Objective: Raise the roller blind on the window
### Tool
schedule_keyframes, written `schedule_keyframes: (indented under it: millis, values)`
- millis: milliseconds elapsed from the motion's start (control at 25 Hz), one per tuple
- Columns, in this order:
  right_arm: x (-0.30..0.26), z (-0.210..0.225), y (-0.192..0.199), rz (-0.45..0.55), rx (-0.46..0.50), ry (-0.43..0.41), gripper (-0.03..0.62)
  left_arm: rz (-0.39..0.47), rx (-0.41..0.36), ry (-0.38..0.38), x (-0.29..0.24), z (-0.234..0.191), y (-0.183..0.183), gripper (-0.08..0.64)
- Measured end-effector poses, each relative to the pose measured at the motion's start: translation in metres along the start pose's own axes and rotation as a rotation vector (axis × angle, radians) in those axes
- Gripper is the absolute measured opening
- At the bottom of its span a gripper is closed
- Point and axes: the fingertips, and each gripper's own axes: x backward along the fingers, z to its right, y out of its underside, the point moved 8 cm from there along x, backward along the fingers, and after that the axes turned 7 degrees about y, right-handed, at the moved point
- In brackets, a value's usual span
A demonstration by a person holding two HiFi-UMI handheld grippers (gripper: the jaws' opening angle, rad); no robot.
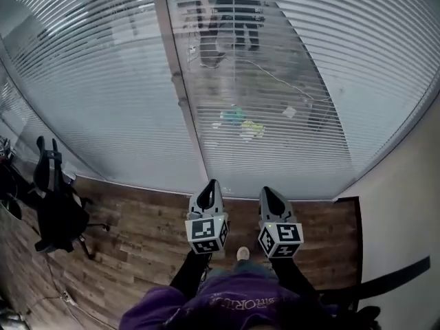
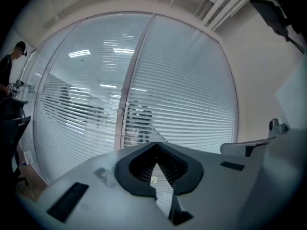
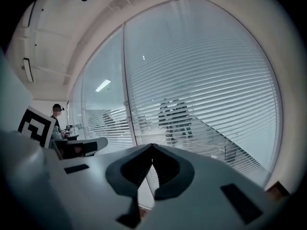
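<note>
A lowered slatted blind [image 1: 295, 74] covers the tall window ahead of me, with reflections of a person behind the glass. It fills both gripper views: blind [image 2: 192, 90] and blind [image 3: 206, 80]. My left gripper [image 1: 209, 187] and right gripper [image 1: 271, 192] are held side by side, pointing at the foot of the window, short of the blind and touching nothing. In each gripper view the jaw tips meet, with nothing between them: left gripper [image 2: 156, 144], right gripper [image 3: 152, 145].
A pale vertical window post [image 1: 177, 81] splits the glazing just left of the grippers. A black office chair [image 1: 56, 208] stands on the wood floor [image 1: 137, 236] at the left. A beige wall [image 1: 405, 205] closes the right side. A person [image 2: 8, 66] stands far left.
</note>
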Motion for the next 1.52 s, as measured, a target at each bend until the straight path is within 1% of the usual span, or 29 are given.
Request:
schedule_keyframes:
  millis: [80, 160, 240, 360, 440, 560, 680, 800, 880, 960, 1040, 1200, 1280, 1400, 1520]
  values:
    - [-0.012, 0.014, 0.001, -0.015, -0.009, -0.006, -0.002, 0.031, -0.02, -0.016, -0.02, -0.007, -0.008, 0.001]
    - [-0.022, 0.022, 0.003, -0.028, -0.019, -0.016, -0.002, 0.084, -0.041, -0.01, -0.036, -0.018, -0.02, 0.002]
    - [-0.031, 0.027, 0.005, -0.039, -0.029, -0.023, -0.002, 0.133, -0.079, -0.022, -0.049, -0.03, -0.031, 0.002]
    - [-0.047, 0.034, 0.001, -0.039, -0.037, -0.029, -0.002, 0.182, -0.151, -0.085, -0.072, -0.053, -0.049, 0.003]
    - [-0.058, 0.039, -0.006, -0.03, -0.042, -0.013, -0.002, 0.199, -0.204, -0.135, -0.089, -0.072, -0.061, 0.061]
    - [-0.07, 0.052, -0.013, -0.008, -0.068, 0.039, -0.002, 0.17, -0.287, -0.173, -0.113, -0.094, -0.075, 0.093]
    - [-0.083, 0.059, -0.014, 0.012, -0.072, 0.07, -0.002, 0.129, -0.33, -0.199, -0.138, -0.116, -0.077, 0.103]
    - [-0.104, 0.052, -0.017, 0.022, -0.062, 0.071, -0.002, 0.097, -0.363, -0.23, -0.161, -0.145, -0.079, 0.112]
    - [-0.12, 0.044, -0.016, 0.018, -0.061, 0.067, -0.002, 0.061, -0.381, -0.213, -0.175, -0.158, -0.076, 0.112]
    - [-0.131, 0.037, -0.013, 0.012, -0.056, 0.059, -0.002, 0.013, -0.432, -0.18, -0.184, -0.165, -0.066, 0.126]
    - [-0.138, 0.03, -0.015, 0.006, -0.049, 0.05, -0.002, -0.019, -0.487, -0.164, -0.188, -0.167, -0.065, 0.135]
    - [-0.148, 0.013, -0.03, -0.016, -0.023, 0.019, -0.002, -0.04, -0.537, -0.157, -0.199, -0.173, -0.083, 0.14]
    - [-0.156, 0.007, -0.041, -0.022, -0.011, 0.006, -0.002, -0.042, -0.564, -0.17, -0.205, -0.178, -0.094, 0.14]
    - [-0.163, 0.009, -0.045, -0.024, -0.001, 0.005, -0.002, -0.057, -0.564, -0.183, -0.209, -0.18, -0.094, 0.138]
    - [-0.168, 0.014, -0.044, -0.031, 0.002, 0.004, -0.002, -0.053, -0.504, -0.186, -0.207, -0.18, -0.094, 0.128]
